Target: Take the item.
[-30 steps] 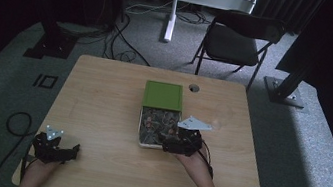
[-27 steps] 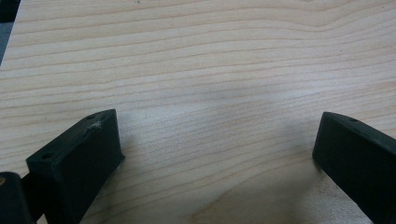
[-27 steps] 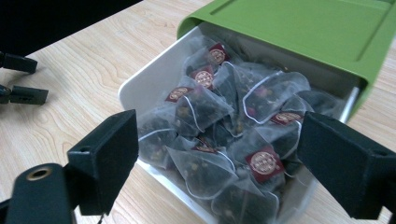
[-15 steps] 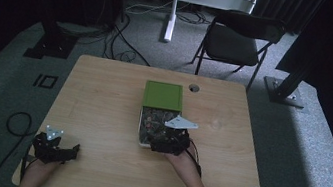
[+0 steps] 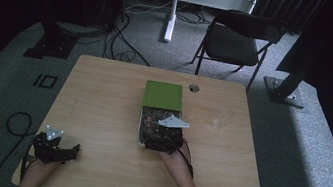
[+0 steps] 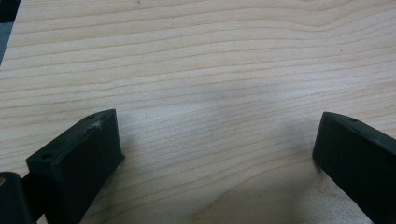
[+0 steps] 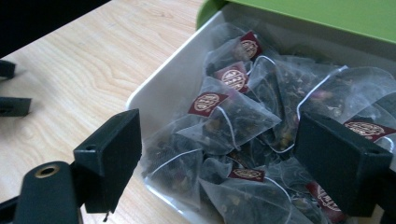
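High view: the left tool [image 5: 56, 146] rests at the worktop's [image 5: 102, 103] 8 o'clock corner; the right tool [image 5: 163, 138] hangs over the tray [image 5: 140, 129], at 6 o'clock of the green lid [image 5: 163, 95].

Left gripper view: jaws spread over bare wood.

Right gripper view: jaws spread above the tea bags [image 7: 233, 116].

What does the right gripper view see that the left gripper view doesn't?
The right gripper view alone sees the white tray full of clear pyramid tea bags with dark red tags, under a green lid; the right gripper is open over them. The left gripper view alone sees the open left gripper over bare wood. Both see the light wooden table.
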`<act>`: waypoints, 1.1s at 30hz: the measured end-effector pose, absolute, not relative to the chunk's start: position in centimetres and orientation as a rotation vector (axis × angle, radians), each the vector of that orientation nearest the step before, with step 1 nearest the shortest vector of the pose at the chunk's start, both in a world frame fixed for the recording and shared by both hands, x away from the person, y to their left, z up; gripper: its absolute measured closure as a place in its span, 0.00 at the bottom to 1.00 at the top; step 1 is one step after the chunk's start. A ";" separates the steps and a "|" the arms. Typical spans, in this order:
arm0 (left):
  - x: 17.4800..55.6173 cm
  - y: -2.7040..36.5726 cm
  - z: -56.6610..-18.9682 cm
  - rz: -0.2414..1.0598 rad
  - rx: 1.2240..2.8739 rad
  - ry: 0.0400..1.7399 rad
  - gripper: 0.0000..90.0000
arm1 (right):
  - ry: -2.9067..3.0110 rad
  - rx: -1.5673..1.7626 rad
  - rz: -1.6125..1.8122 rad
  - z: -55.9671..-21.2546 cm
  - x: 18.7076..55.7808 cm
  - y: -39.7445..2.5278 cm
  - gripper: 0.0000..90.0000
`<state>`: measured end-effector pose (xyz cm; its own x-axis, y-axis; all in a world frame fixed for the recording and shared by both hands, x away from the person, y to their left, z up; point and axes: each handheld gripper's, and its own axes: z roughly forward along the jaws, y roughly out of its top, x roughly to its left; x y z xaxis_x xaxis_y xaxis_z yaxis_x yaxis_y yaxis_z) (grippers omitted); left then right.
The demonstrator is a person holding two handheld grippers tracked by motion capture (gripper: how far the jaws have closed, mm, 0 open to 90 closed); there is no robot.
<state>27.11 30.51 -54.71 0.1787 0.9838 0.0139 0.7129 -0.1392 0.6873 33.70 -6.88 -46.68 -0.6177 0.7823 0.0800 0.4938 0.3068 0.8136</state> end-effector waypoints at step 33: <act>27.1 30.5 -54.7 0.649 1.913 1.592 0.02 | 2.256 1.245 1.150 -48.2 34.9 -6.1 0.68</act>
